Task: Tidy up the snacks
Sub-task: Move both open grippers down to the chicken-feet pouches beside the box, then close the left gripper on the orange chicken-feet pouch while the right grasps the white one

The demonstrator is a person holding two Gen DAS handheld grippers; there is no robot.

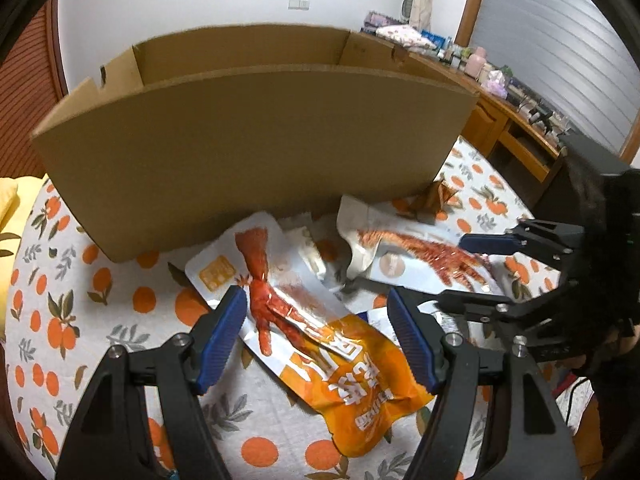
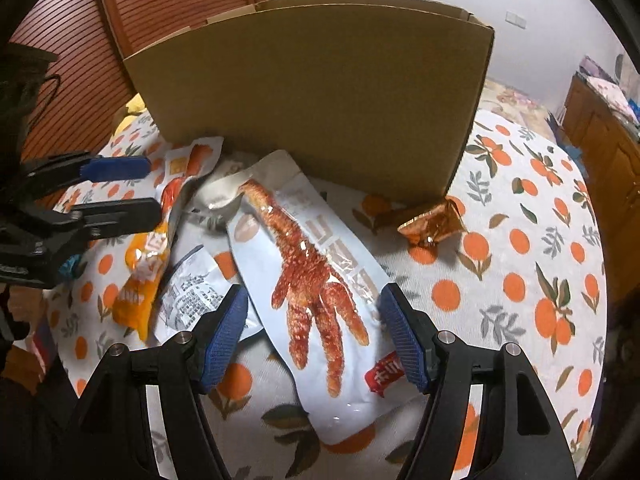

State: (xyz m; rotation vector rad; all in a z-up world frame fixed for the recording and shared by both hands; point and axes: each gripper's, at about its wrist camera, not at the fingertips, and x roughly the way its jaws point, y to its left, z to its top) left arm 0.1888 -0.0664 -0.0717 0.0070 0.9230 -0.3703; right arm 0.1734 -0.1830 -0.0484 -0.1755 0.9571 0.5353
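Both tongs, left (image 1: 316, 340) and right (image 2: 312, 336), hang spread over chicken-feet packets (image 2: 320, 280) (none gripped); next, pinch and box (image 2: 320, 92) them.

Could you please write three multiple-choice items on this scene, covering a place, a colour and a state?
1. Where does the small crumpled amber wrapper lie?
A in the box
B on the cloth by the box corner
C in a gripper
2. What colour is the lower end of the chicken-foot snack pouch under the left hand-held gripper?
A orange
B green
C black
3. How is the right hand-held gripper?
A shut on a pouch
B open over the white chicken-foot pouch
C out of view

B: it sits beside the brown cardboard box.
A: orange shows.
B: fingers apart.
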